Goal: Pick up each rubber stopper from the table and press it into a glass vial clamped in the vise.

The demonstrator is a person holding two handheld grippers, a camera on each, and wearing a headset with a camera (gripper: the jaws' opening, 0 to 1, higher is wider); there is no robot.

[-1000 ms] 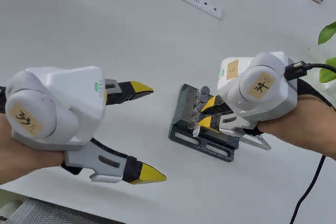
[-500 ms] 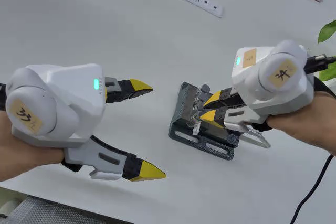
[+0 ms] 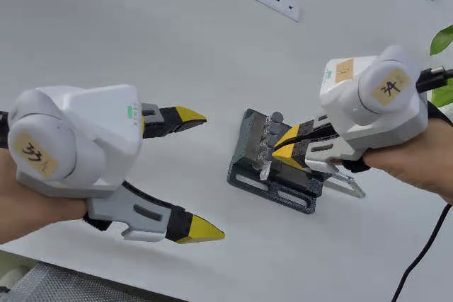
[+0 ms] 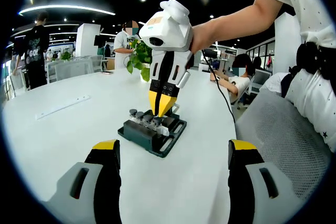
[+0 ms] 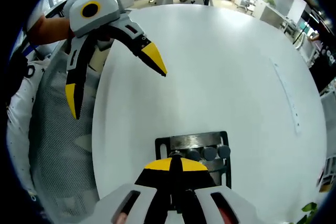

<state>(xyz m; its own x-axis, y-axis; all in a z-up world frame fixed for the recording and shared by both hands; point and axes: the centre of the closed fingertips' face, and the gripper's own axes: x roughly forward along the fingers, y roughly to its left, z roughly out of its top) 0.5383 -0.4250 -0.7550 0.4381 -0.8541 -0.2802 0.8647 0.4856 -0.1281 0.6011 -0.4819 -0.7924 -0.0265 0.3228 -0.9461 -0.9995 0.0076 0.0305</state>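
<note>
left gripper (image 3: pixel 198 172) hung over the white table (image 3: pixel 141 47), its 2 jaws spread wide with nothing in them, vise (image 3: pixel 245 141) further right clamping a row of vials (image 3: pixel 267 136), grey stoppers (image 3: pixel 277 117) already in, right gripper (image 3: pixel 276 157) pinched closed just above them

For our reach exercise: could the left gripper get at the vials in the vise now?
Probably not freely: bare table lies between the left gripper and the vise, but the shut right gripper sits over the vials.
</note>
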